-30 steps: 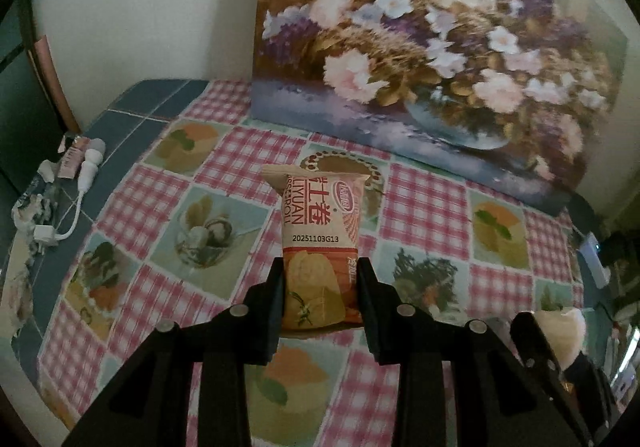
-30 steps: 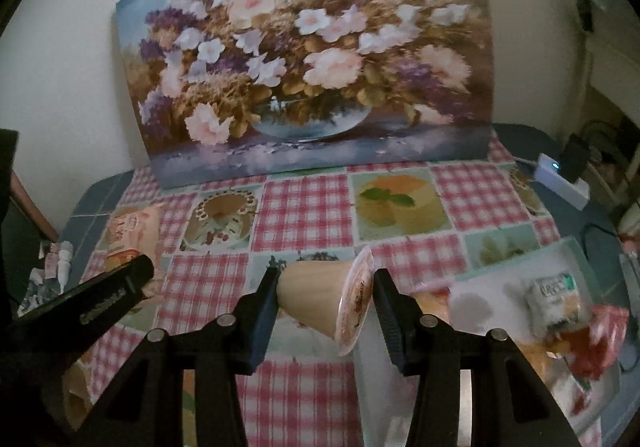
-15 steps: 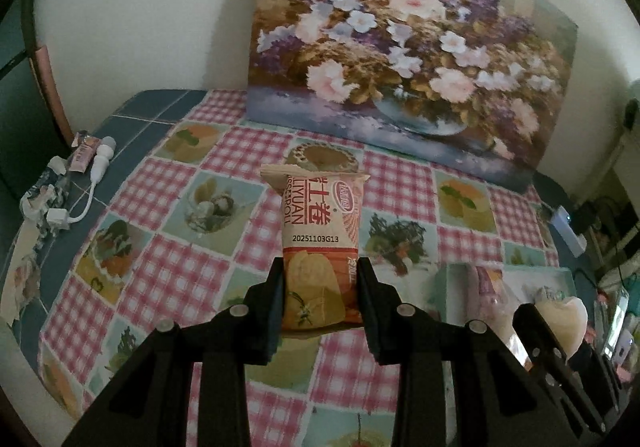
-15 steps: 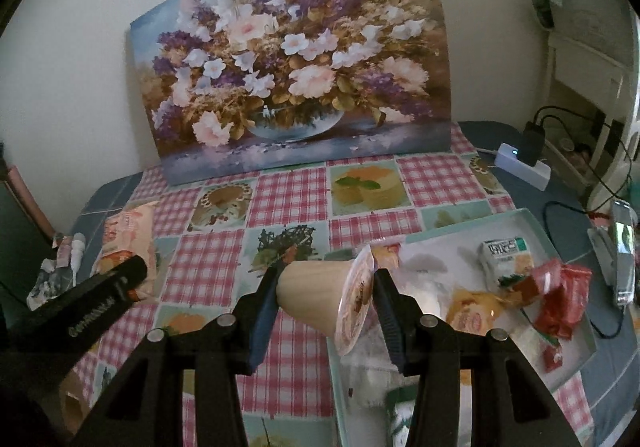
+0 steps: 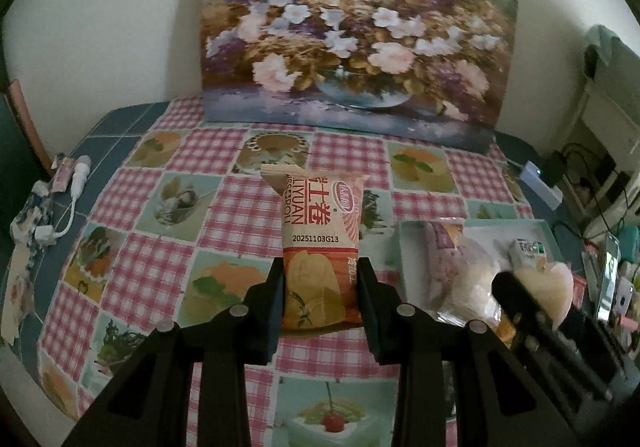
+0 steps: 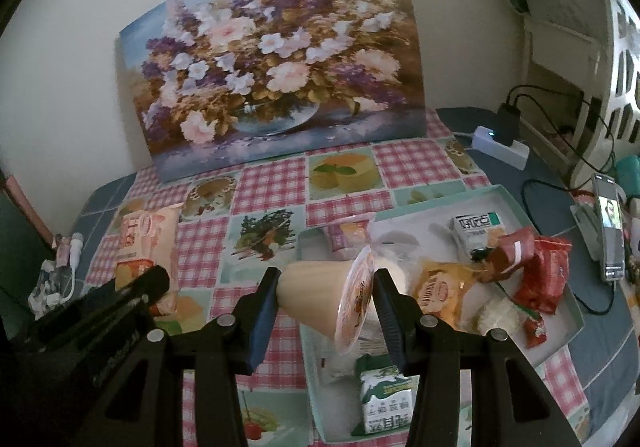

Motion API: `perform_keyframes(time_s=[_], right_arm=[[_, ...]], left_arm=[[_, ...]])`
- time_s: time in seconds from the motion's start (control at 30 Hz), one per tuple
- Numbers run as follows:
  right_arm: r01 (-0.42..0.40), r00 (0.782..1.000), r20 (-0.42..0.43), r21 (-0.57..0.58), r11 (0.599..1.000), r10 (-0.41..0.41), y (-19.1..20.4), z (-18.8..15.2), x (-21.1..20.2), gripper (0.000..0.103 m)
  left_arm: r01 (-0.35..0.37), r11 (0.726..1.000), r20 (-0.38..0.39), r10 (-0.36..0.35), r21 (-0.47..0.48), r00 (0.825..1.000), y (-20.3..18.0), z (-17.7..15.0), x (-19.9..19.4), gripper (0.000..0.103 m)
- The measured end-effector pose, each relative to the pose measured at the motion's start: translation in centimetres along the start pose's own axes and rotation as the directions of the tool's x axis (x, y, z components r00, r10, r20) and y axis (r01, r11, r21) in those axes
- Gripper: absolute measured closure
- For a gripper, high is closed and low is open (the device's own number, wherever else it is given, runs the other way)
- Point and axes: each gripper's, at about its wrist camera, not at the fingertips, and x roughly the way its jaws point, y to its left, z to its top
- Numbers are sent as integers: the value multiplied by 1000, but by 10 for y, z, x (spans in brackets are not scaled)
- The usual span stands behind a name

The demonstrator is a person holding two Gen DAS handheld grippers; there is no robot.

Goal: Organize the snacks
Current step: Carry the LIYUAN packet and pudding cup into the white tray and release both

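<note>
My left gripper [image 5: 320, 287] is shut on an orange and white snack packet [image 5: 320, 239] and holds it upright above the checked tablecloth. The packet also shows at the left of the right wrist view [image 6: 146, 247]. My right gripper [image 6: 324, 299] is shut on a cream pudding cup [image 6: 320, 291] lying sideways, lid to the right, above the left end of a pale green tray [image 6: 560, 307]. The tray holds several snacks: a small milk carton [image 6: 476, 233], red packets [image 6: 540, 271], a yellow packet [image 6: 440, 291] and a green carton [image 6: 384, 403]. The cup shows at the right of the left wrist view [image 5: 548, 287].
A flower painting [image 5: 352, 43] leans on the wall at the back of the table. A white cable and small items [image 5: 64, 203] lie at the left edge. A power strip with a charger [image 6: 500, 143], cables and a phone on a stand [image 6: 608, 231] sit at the right.
Both grippers have pulled back and up with their snacks still held. More of the table and the whole tray have come into view.
</note>
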Motion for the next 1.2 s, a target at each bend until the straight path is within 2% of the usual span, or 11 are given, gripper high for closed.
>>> perform_keyframes(time_s=[0.33,0.57,0.7,0.93,1.2], right_arm=[[78,997,-7,211,974,-78,-84,11,-3,53],[106,994,-9,272,956,-108,-117,9,-7,53],[118,993,-13,286,951,-119,-127,8,-10,53],[127,992,-34,304,944,-123,-136,6,-9,53],[139,989,-86,314,939,-118,-138,1,0,53]], left_arm=[[81,995,-17,-80,55,997,-34,-7,-5,67],[158,978,-33,-155,138,987,-76,-22,-12,67],[193,963,-53,-186,191,981,-99,-32,-13,67],[206,938,-82,-191,280,978,-128,-48,-12,67],[204,931,-111,-178,301,978,-134,-52,-2,67]])
